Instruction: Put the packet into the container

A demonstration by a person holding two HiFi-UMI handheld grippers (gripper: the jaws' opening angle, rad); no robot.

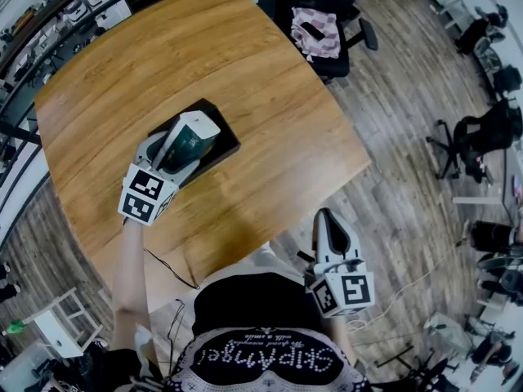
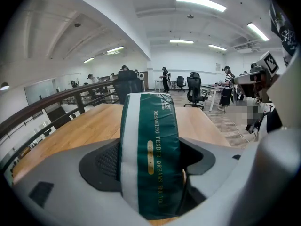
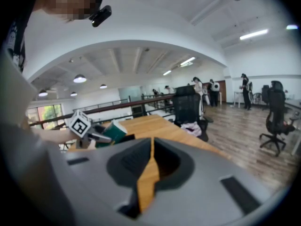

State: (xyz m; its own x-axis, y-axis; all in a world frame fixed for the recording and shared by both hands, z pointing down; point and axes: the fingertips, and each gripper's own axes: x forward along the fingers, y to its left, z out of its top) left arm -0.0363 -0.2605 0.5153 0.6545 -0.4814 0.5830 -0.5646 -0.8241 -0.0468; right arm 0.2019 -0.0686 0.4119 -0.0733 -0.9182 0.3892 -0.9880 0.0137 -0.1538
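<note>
A dark green packet (image 1: 186, 140) with a white band and gold print stands clamped between the jaws of my left gripper (image 1: 176, 151). In the left gripper view the packet (image 2: 148, 154) fills the gap between the jaws, upright. The gripper holds it over the black container (image 1: 211, 144), a shallow square tray on the wooden table (image 1: 245, 64). I cannot tell whether the packet touches the tray. My right gripper (image 1: 331, 237) hangs off the table's near edge, jaws together with nothing between them. From the right gripper view the packet (image 3: 113, 132) shows far left.
A black office chair (image 1: 323, 23) with a pink checked cloth on its seat stands at the table's far right corner. More chairs (image 1: 482, 137) stand on the wooden floor to the right. A black railing (image 1: 33, 31) runs past the table's far left side.
</note>
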